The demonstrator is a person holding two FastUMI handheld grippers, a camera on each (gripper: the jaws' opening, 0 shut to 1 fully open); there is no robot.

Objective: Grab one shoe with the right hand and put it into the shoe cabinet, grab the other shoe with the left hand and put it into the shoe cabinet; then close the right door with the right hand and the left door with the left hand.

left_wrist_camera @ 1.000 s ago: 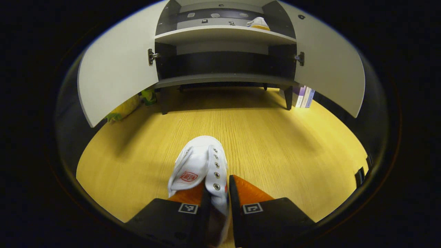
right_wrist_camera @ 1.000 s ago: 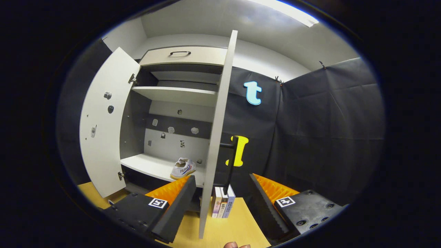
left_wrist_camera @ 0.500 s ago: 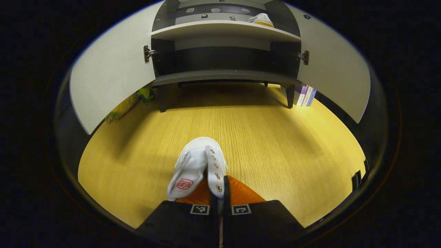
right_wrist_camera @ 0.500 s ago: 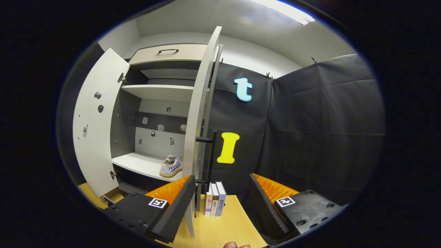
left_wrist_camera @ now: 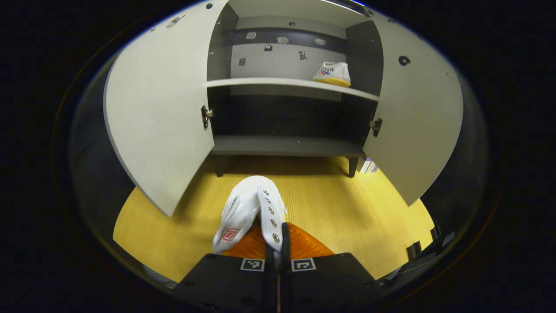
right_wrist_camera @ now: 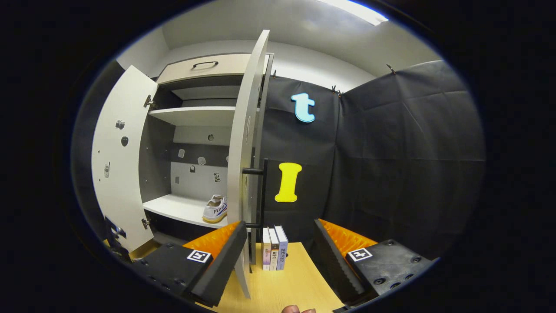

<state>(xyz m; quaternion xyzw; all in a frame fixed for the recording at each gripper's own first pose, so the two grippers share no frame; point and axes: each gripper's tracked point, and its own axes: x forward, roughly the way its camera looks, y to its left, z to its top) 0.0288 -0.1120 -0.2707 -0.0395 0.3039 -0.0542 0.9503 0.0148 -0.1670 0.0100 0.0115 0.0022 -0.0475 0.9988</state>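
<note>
In the left gripper view, my left gripper [left_wrist_camera: 278,243] is shut on the lace edge of a white canvas shoe [left_wrist_camera: 249,206], held above the yellow wood floor [left_wrist_camera: 330,208] in front of the shoe cabinet [left_wrist_camera: 286,145]. Both cabinet doors stand open: the left door [left_wrist_camera: 160,108] and the right door [left_wrist_camera: 417,117]. A second white shoe [left_wrist_camera: 333,73] sits on the middle shelf at the right. In the right gripper view, my right gripper [right_wrist_camera: 278,248] is open and holds nothing, beside the right door's [right_wrist_camera: 243,165] outer edge; the shelved shoe [right_wrist_camera: 216,208] shows past it.
Several books [right_wrist_camera: 273,254] stand on the floor by the cabinet's right leg, below the door's black handle [right_wrist_camera: 260,191]. The cabinet's lower shelf [left_wrist_camera: 286,117] is dark and bare. A drawer [right_wrist_camera: 204,69] tops the cabinet. A fingertip [right_wrist_camera: 297,309] shows at the bottom edge.
The left gripper closed on the shoe, then rose and moved toward the cabinet, tilting up. The right gripper drifted slightly right, staying open beside the right door.
</note>
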